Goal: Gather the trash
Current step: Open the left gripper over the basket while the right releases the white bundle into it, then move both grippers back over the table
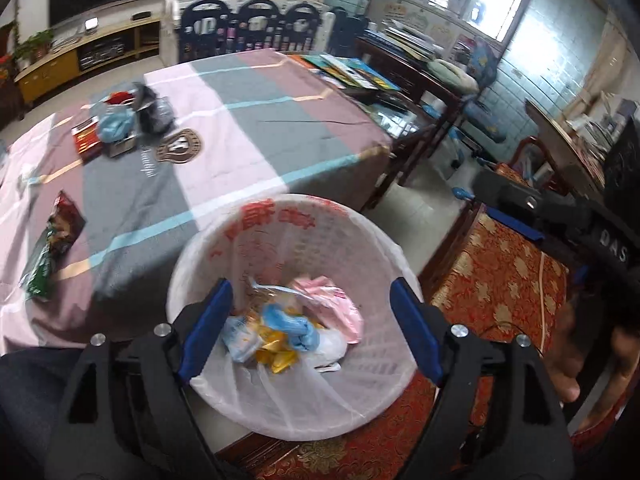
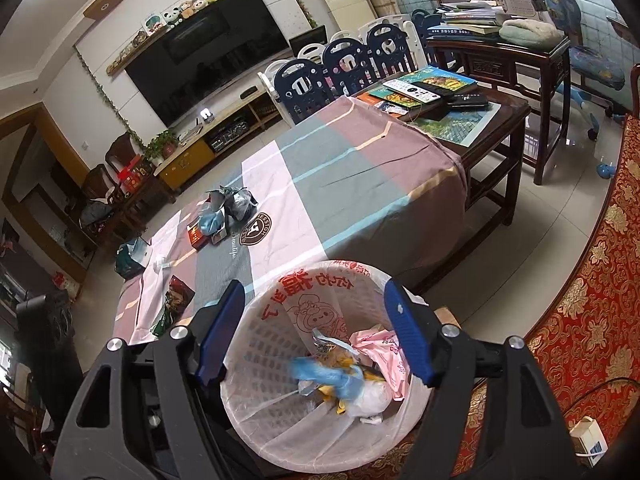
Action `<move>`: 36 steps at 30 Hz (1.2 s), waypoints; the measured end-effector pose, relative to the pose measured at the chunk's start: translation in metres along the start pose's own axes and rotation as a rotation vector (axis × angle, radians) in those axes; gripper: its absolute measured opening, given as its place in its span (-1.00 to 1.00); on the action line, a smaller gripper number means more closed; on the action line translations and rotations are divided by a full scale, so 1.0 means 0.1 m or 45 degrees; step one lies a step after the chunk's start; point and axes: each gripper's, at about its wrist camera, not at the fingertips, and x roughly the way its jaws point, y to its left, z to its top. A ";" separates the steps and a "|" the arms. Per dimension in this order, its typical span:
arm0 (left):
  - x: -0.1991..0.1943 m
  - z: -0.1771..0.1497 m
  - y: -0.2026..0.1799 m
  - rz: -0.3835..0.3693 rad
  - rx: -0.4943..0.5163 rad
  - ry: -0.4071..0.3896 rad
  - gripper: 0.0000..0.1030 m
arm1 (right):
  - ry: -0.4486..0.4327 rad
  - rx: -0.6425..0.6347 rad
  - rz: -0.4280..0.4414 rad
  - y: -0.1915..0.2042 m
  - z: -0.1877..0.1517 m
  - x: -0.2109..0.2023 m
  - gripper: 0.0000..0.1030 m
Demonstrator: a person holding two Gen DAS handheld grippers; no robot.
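Observation:
A white basket (image 1: 376, 396) (image 2: 256, 344) lined with a printed bag stands beside the table and holds blue, pink and yellow trash (image 1: 296, 328) (image 2: 344, 372). My left gripper (image 1: 310, 316) is open and empty right above it. My right gripper (image 2: 316, 324) is open and empty above the same basket; it also shows at the right of the left wrist view (image 1: 520, 216). On the cloth-covered table (image 1: 248, 128) (image 2: 340, 184) lie a green and red snack wrapper (image 1: 52, 240) (image 2: 172, 308), a pile of blue and grey bags with a red box (image 1: 124, 120) (image 2: 224, 216), and a white scrap (image 2: 160, 265).
A red patterned sofa (image 1: 500, 292) (image 2: 600, 300) is on the right, with a small white box (image 2: 588, 440) on it. Books and remotes (image 2: 432, 92) cover the table's far end. A dark bag (image 2: 130, 258) sits past the table's left edge.

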 end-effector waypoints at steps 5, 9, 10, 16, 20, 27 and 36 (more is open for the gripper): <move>-0.15 0.02 0.63 0.176 -0.244 -0.073 0.60 | 0.026 -0.005 0.007 0.04 -0.04 0.06 0.39; -0.29 -0.04 1.09 0.385 -0.385 -0.107 0.60 | 0.048 -0.038 0.011 0.12 -0.08 0.12 0.41; -0.32 -0.05 1.18 0.426 -0.412 -0.108 0.60 | 0.058 -0.043 0.011 0.14 -0.10 0.14 0.41; -0.55 -0.10 1.43 0.533 -0.469 -0.174 0.65 | 0.079 -0.086 0.031 0.33 -0.15 0.21 0.41; -0.66 -0.12 1.38 0.588 -0.403 -0.228 0.70 | -0.053 -0.220 0.013 0.65 -0.14 0.05 0.76; -0.78 -0.14 1.32 0.634 -0.340 -0.292 0.76 | -0.313 -0.401 -0.013 1.03 -0.21 -0.17 0.93; -0.78 -0.18 1.38 0.654 -0.336 -0.309 0.82 | -0.433 -0.297 -0.054 0.94 -0.25 -0.19 0.93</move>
